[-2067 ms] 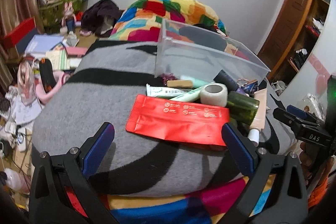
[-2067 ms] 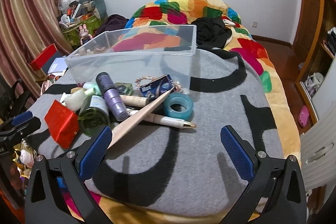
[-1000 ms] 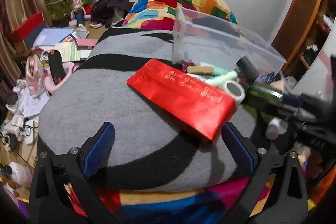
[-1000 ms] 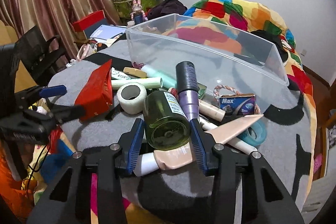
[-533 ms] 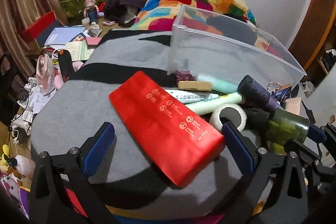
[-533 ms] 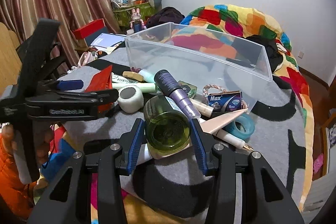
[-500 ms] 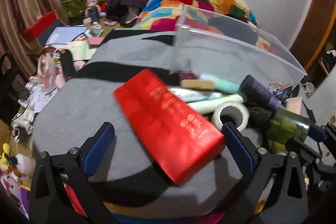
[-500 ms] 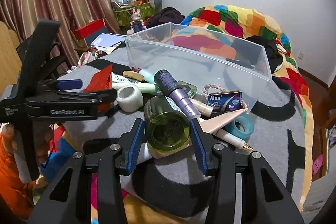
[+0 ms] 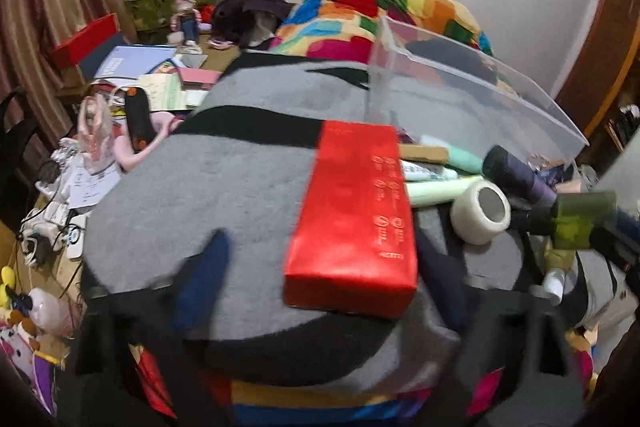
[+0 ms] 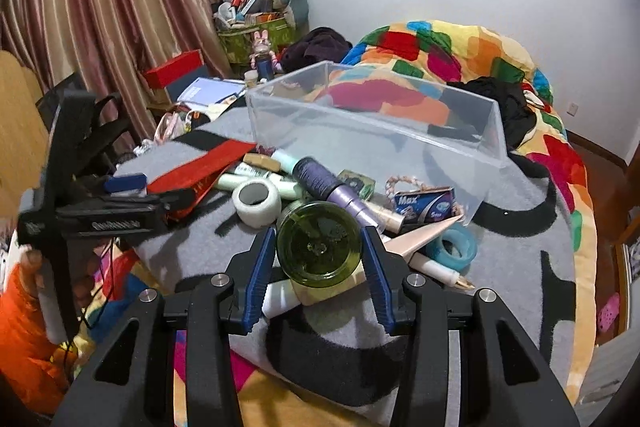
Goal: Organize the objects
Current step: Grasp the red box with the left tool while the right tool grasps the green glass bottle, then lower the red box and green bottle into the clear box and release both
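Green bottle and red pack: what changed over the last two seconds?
The right gripper closed on the green bottle and lifted it off the pile. The left gripper moved in around the red pack; its jaws have just been closing, grip unclear. The clear bin and white tape roll stayed put.

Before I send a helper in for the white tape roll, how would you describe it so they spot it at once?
Find the clear plastic bin on the grey blanket; a heap of small things lies before it. The white tape roll lies at the heap's near left, beside the red packet. Its milky white colour sets it apart from the blue tape roll on the right.
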